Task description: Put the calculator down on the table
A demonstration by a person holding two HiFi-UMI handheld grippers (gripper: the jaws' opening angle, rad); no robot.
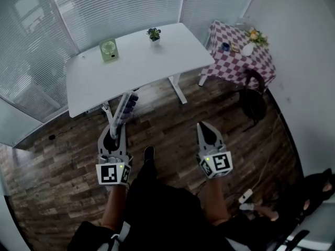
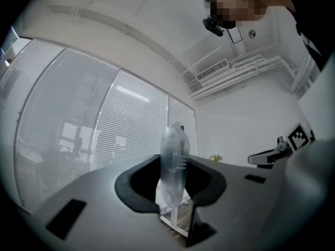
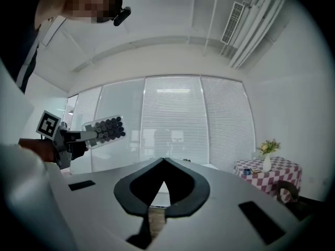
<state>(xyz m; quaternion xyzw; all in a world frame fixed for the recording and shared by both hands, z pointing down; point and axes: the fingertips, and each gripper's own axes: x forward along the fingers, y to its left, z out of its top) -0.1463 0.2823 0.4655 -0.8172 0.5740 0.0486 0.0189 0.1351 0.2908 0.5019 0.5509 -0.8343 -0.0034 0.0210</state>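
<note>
Calculator (image 1: 127, 104), one, sits gripped edge-on in the jaws of the left gripper (image 1: 116, 125), above the floor (image 1: 63, 182) near the white worktop (image 1: 157, 61). On that worktop stand one green fan (image 1: 108, 50) and one potted plant (image 1: 154, 34). The jaws of the right gripper (image 1: 202, 125) are pressed together, empty. Far right, one vase (image 1: 248, 48) holds flowers (image 1: 255, 35).

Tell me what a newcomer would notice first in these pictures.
The calculator stands out, clamped in the left gripper near the white table's front edge. The right gripper beside it is shut and empty. A checkered tablecloth with flowers brightens the far right corner.
</note>
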